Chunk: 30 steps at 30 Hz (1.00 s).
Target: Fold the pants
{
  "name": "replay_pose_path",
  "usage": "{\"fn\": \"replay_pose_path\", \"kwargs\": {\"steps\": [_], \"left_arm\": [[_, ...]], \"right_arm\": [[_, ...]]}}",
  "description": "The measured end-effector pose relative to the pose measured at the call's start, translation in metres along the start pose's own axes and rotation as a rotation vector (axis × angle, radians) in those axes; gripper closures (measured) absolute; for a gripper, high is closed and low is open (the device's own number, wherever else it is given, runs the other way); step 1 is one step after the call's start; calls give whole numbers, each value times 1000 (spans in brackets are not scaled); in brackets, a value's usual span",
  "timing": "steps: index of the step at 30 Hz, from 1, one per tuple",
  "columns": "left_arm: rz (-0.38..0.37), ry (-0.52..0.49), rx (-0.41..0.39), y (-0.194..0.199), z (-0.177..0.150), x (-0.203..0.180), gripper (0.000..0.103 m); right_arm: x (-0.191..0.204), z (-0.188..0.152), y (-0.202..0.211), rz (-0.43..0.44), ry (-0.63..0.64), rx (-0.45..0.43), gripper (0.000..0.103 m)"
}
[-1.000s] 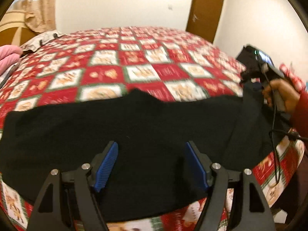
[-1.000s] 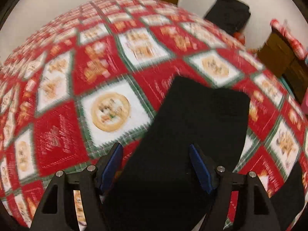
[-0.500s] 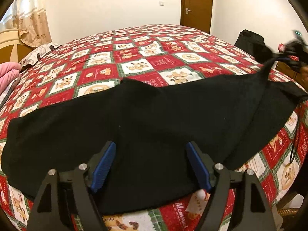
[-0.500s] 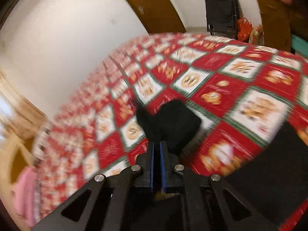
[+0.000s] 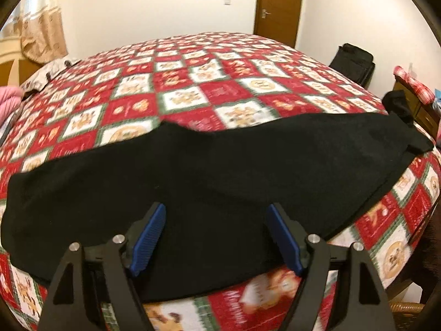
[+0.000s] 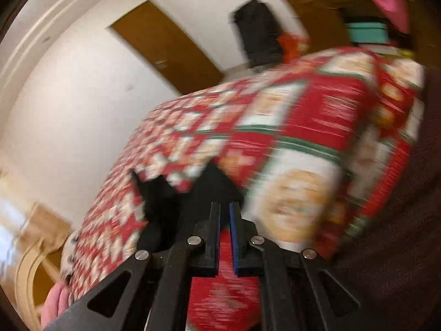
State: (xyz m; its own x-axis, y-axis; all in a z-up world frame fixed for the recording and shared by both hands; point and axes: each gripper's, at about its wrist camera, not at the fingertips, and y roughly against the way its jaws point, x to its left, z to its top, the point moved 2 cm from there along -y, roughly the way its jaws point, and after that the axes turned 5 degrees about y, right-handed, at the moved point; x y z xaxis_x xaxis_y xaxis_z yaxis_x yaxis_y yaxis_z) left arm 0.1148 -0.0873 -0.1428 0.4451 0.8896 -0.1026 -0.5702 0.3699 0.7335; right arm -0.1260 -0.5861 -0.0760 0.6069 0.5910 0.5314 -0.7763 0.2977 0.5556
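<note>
Black pants (image 5: 220, 171) lie spread across the near side of the red patchwork bedspread (image 5: 209, 88). One end (image 5: 399, 107) sticks up at the far right. My left gripper (image 5: 217, 220) hovers open over the near middle of the pants, with nothing between its blue pads (image 5: 150, 231). In the blurred right wrist view, my right gripper (image 6: 224, 207) is opening. Its pads stand a narrow slit apart, and red bedspread (image 6: 317, 127) shows through the slit. A bunched bit of the black pants (image 6: 165, 201) sits just beyond and left of its tips.
A brown door (image 5: 278, 8) stands in the far wall. A black suitcase (image 5: 352, 63) is beside the bed's far right corner, next to a wooden cabinet (image 5: 419, 104). Pink bedding (image 5: 8, 96) and a curtain (image 5: 41, 38) are at the left. The bed's near edge runs under my left gripper.
The right gripper shut on the trouser leg's end, swung it across the bed while rolling, and now shows a slit between its pads. The leg lies stretched out to the right. The left gripper stayed put.
</note>
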Motion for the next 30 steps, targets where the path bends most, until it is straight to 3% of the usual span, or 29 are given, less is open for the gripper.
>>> {"fn": "replay_pose_path", "kwargs": {"steps": [2, 3, 4, 7, 12, 13, 14, 15, 16, 17, 20, 24, 26, 28, 30], "left_arm": [[-2, -30, -29, 5, 2, -14, 24], [-6, -51, -41, 7, 3, -22, 24], [-7, -68, -47, 8, 3, -28, 24], [14, -126, -51, 7, 0, -44, 24], [-9, -112, -11, -2, -4, -48, 24], [-14, -103, -5, -3, -4, -48, 24], [-19, -100, -1, -4, -5, -48, 24], [-23, -106, -1, -5, -6, -49, 24], [-20, -117, -4, -5, -7, -50, 24], [-17, -124, -4, -6, -8, -50, 24], [-28, -122, 18, -13, -12, -49, 24], [-61, -95, 30, -14, -13, -45, 24], [-68, -102, 35, -15, -12, -46, 24], [-64, -112, 35, -14, -11, -48, 24], [-62, -118, 41, -12, -10, -50, 24]], "right_arm": [[32, 9, -12, 75, 84, 9, 46], [45, 12, -17, 83, 118, 2, 14], [63, 16, -25, 91, 158, -21, 9], [102, 26, -54, 122, 245, -8, 9], [147, 33, -130, -119, 492, 120, 9], [151, 31, -150, -152, 525, 171, 23], [141, 26, -147, -158, 531, 195, 48], [137, 23, -146, -145, 519, 234, 94], [134, 24, -146, -108, 471, 276, 94], [128, 27, -137, -79, 438, 258, 94], [116, 41, -88, -22, 369, 144, 94], [57, 54, -28, 92, 115, 45, 93], [21, 48, -32, 123, 38, 77, 93], [-23, 37, -46, 96, -61, 135, 90], [-50, 39, -50, 133, -139, 130, 91]]}}
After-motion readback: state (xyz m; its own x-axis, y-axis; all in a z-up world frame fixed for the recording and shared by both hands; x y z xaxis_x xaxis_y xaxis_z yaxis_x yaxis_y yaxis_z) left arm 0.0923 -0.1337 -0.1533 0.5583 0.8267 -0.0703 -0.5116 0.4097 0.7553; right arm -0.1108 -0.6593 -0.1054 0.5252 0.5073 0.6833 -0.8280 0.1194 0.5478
